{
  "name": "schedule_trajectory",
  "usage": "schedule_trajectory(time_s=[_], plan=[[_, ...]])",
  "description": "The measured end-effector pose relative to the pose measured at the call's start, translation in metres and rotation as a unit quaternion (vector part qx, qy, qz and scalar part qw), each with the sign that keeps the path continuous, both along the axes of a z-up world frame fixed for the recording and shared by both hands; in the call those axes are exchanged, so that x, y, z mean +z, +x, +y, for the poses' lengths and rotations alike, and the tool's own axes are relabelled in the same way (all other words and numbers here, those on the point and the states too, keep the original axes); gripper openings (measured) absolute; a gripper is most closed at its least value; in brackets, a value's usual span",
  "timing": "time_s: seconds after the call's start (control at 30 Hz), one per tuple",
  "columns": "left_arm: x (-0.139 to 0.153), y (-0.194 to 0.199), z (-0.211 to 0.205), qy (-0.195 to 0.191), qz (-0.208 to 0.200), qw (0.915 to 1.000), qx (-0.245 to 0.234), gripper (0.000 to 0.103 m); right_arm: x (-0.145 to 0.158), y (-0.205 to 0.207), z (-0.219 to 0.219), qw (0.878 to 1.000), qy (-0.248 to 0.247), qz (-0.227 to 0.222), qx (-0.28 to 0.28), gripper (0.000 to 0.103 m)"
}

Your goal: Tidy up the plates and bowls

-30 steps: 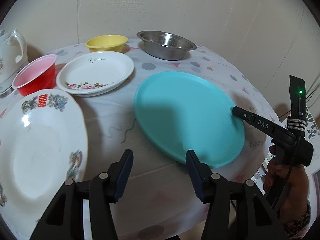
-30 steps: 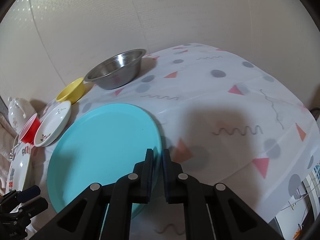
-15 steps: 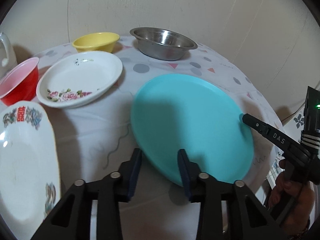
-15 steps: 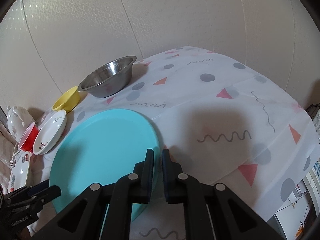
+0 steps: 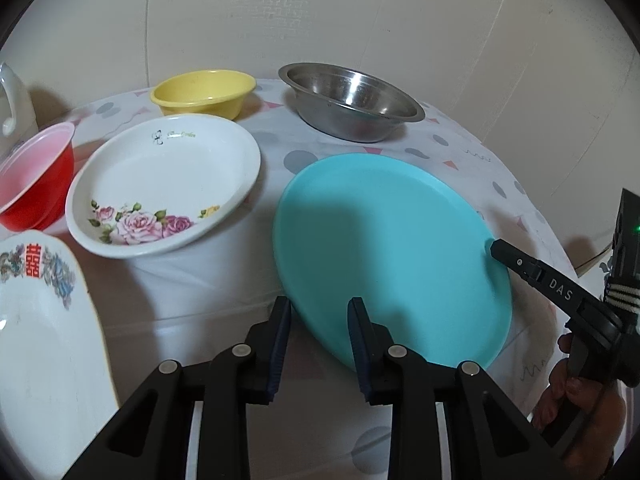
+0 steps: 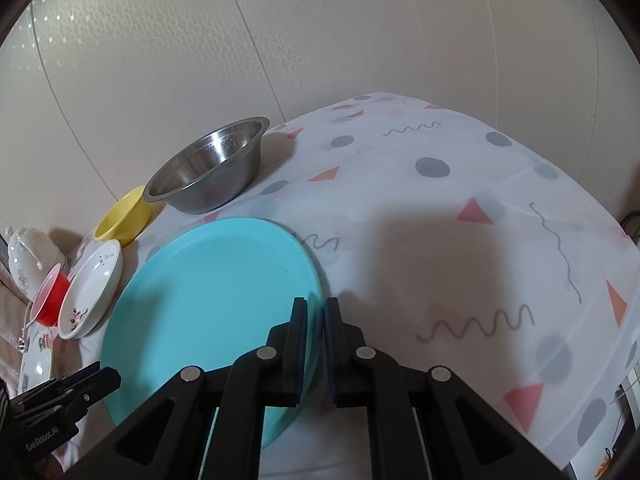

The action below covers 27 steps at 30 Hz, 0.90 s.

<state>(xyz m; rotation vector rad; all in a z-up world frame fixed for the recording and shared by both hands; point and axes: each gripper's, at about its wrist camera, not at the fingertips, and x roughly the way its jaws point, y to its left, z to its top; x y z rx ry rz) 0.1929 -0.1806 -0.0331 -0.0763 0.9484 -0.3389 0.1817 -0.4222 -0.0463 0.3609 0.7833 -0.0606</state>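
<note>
Left wrist view: the left gripper (image 5: 319, 312) has its 2 fingers on either side of the near rim of the blue plate (image 5: 392, 248). The jaws are closing, and there is a gap beside the rim, so I cannot tell if the pads touch it yet. The bottom of the rim is hidden behind the fingers. To the left of the fingers, a big white plate with red marks (image 5: 44, 344) is cut off by the edge. Past it sit a rose plate (image 5: 168, 184) and a red bowl (image 5: 36, 176) (only part shows). Far ahead are a yellow bowl (image 5: 204, 92) and a steel bowl (image 5: 352, 100). To the right, the right gripper (image 5: 493, 249) touches the plate's far-right rim, with a hand (image 5: 576, 400) low behind it.

Right wrist view: the right gripper's 2 fingers (image 6: 300, 344) are pinched tight on the blue plate's rim. The plate spreads left of the fingers. The tablecloth (image 6: 460, 240) right of them has dots and squiggles. The left gripper's tip pokes in at the bottom left.
</note>
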Motion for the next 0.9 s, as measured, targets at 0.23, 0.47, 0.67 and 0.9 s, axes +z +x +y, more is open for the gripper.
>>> schedule_trajectory(time_s=[0.23, 0.47, 0.67, 0.9], plan=[[-0.001, -0.006, -0.001, -0.001, -0.005, 1.0000, -0.005, 0.030, -0.004, -0.001, -0.002, 1.000, 0.014, 0.002, -0.007, 0.012], [0.018, -0.034, 0.013, -0.027, -0.020, 0.9994, -0.011, 0.046, 0.018, -0.032, -0.003, 0.998, 0.016, -0.036, -0.042, 0.024], [0.041, -0.075, 0.037, -0.060, -0.045, 0.9969, -0.023, 0.086, 0.036, -0.068, 0.028, 0.997, 0.012, -0.068, -0.034, 0.034], [0.067, -0.111, 0.092, -0.071, -0.091, 0.9932, -0.001, 0.103, 0.041, -0.099, 0.083, 0.996, 0.046, -0.077, 0.012, 0.036]])
